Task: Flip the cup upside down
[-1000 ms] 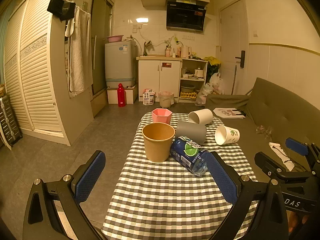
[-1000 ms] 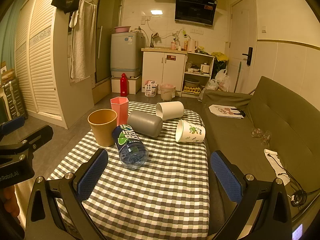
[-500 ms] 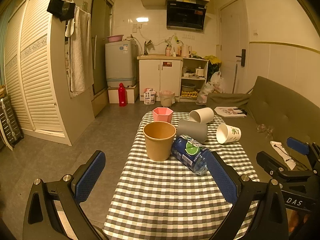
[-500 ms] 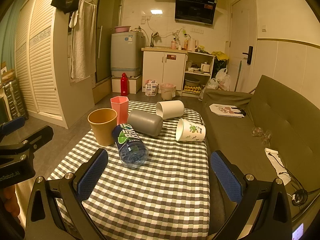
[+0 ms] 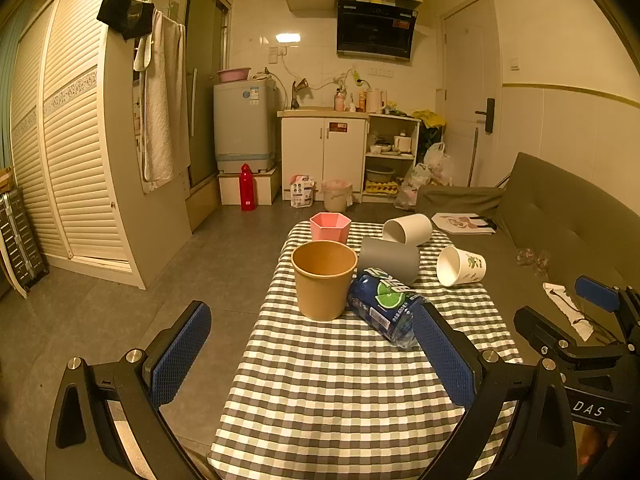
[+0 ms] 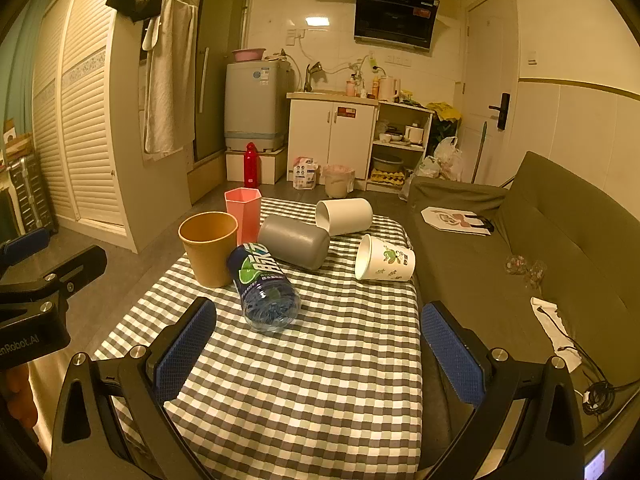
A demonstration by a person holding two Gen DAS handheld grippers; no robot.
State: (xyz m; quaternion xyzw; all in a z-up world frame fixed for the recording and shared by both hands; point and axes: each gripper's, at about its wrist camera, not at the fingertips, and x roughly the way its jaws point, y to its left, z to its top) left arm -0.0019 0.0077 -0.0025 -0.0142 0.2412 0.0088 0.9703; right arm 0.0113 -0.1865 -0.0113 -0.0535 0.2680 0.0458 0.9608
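Left wrist view: my left tool (image 5: 310,344) hangs wide open over the near end of the checkered worktop (image 5: 340,392), nothing between its blue pads. Straight ahead of it stands the brown paper cup (image 5: 323,279), upright, mouth up. A blue water bottle (image 5: 382,307) lies on its side just right of that cup, touching it or nearly so. Beyond the cup sits a pink hexagonal cup (image 5: 330,227), also upright. A grey cup (image 5: 390,260) lies on its side behind the bottle, with a white cup (image 5: 408,229) tipped over past it. Farther right, a printed paper cup (image 5: 460,266) lies on its side near the worktop's edge, mouth toward me.

From the right wrist view, my right tool (image 6: 318,340) is equally wide open and holds nothing, hovering over the worktop's near half. The bottle's base lies just ahead of its left finger (image 6: 186,350); the printed paper cup is ahead, slightly right. A sofa (image 6: 560,240) runs along the right side.
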